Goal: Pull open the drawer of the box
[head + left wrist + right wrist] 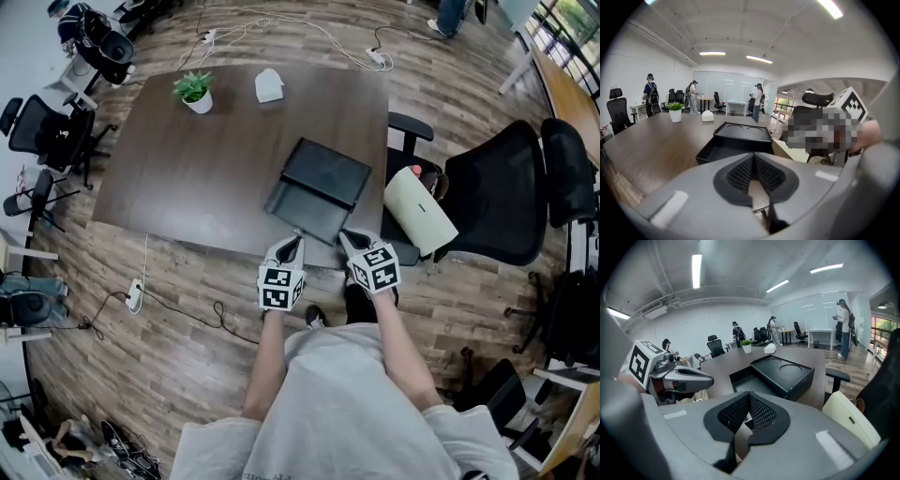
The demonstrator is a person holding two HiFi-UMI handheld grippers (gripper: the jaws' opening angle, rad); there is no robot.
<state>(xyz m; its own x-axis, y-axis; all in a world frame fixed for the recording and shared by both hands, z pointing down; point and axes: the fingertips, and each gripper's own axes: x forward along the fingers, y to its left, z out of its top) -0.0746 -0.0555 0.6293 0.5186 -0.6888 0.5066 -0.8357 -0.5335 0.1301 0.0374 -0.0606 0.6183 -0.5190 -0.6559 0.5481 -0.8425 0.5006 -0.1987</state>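
Observation:
A flat black box lies on the dark table near its front edge. Its drawer stands pulled out toward me, empty inside. In the left gripper view the box and the drawer lie just ahead. The right gripper view shows the box and the drawer from the other side. My left gripper and right gripper hover side by side at the drawer's front, both shut and holding nothing. The jaws meet in the left gripper view and in the right gripper view.
A small potted plant and a white object stand at the table's far side. A cream-coloured cylinder rests on a black office chair to the right. A power strip with cables lies on the floor. People stand far off.

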